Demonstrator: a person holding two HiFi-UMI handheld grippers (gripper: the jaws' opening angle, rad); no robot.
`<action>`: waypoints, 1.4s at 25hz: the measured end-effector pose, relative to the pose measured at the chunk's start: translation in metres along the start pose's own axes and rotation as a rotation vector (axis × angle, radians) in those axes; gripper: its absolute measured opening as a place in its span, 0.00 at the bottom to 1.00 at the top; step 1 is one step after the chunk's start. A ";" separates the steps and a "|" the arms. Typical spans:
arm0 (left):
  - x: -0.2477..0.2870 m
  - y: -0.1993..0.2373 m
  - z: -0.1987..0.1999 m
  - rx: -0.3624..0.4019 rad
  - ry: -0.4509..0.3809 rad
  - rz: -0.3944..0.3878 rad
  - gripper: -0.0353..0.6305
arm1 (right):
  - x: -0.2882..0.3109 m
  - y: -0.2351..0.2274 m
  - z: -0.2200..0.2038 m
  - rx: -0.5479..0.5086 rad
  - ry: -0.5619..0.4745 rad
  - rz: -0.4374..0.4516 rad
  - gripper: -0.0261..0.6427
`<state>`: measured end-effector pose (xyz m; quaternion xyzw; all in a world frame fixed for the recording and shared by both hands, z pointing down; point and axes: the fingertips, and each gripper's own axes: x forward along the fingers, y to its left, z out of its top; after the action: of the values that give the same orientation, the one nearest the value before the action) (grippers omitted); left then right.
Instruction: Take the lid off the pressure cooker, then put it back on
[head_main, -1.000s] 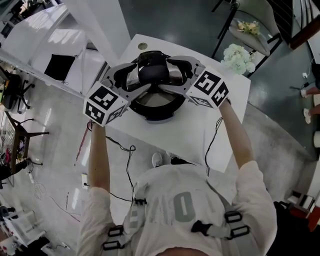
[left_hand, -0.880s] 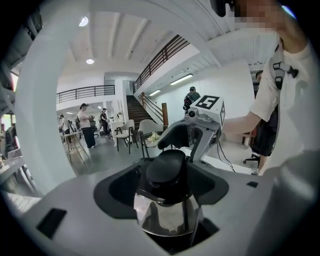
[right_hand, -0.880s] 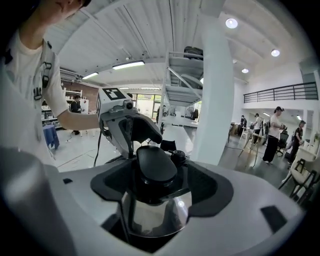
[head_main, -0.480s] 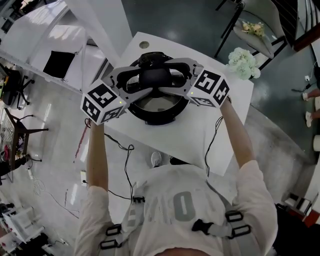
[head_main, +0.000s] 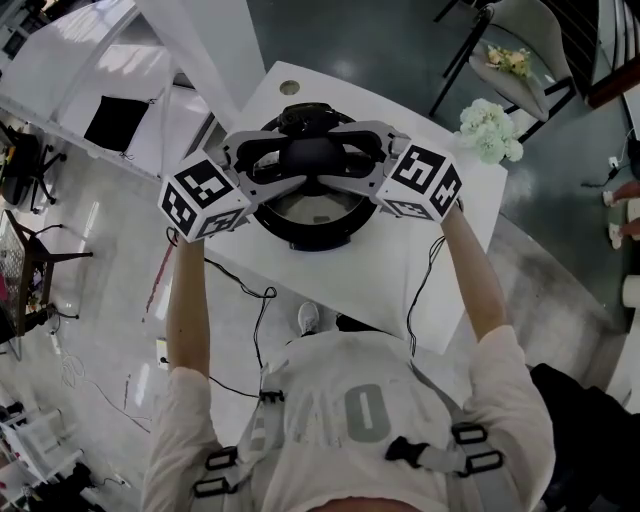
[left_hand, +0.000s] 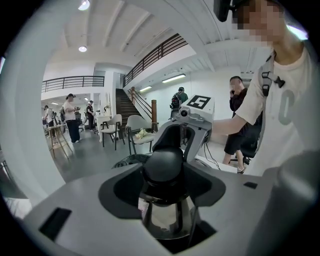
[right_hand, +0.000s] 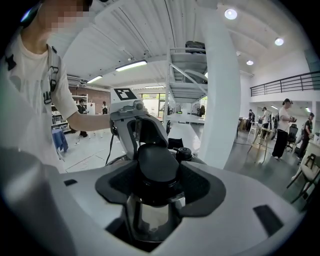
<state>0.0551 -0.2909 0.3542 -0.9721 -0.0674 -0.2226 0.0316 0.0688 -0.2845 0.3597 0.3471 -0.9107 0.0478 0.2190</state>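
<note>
left gripper (left_hand: 165, 186): jaws apart and closing from the cooker's left, with the lid's black knob (head_main: 312, 152) between the pads. the pads are just beside it, and no firm pinch shows yet.
right gripper (right_hand: 157, 186): it mirrors this from the opposite side, jaws closing with the same knob between them. the two grippers meet nose to nose over the lid.
lid (head_main: 318, 205): seated on the pressure cooker (head_main: 300, 238), not lifted. shiny steel shows under the knob.
where it stands: on the white worktop (head_main: 390, 275), toward its far end and nearer the left edge than the right. a small black valve (right_hand: 183, 152) sits on the lid behind the knob.
handling: steel, so likely stiff and fairly heavy, with a slick surface that offers no hold of its own. it may need a twist before it lifts free.
where to grip: the knob is the one sensible hold. its top is domed and smooth, so the pads would probably seat better on its sides, below the widest part.
risk: two grips on one small knob could tilt the lid if they pull unevenly.
count: one cooker, one lid, one knob, one valve, two grippers.
</note>
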 end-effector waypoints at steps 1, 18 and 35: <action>0.001 0.000 0.000 0.002 0.002 -0.008 0.44 | -0.001 0.000 -0.001 0.003 0.003 -0.010 0.45; 0.002 0.006 0.001 0.109 0.115 -0.166 0.44 | -0.005 0.000 -0.001 0.161 0.061 -0.378 0.44; 0.002 0.012 -0.002 0.036 0.014 -0.161 0.43 | -0.009 0.002 -0.007 0.301 0.083 -0.682 0.43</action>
<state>0.0580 -0.3025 0.3564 -0.9612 -0.1489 -0.2300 0.0318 0.0765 -0.2757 0.3620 0.6567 -0.7158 0.1192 0.2055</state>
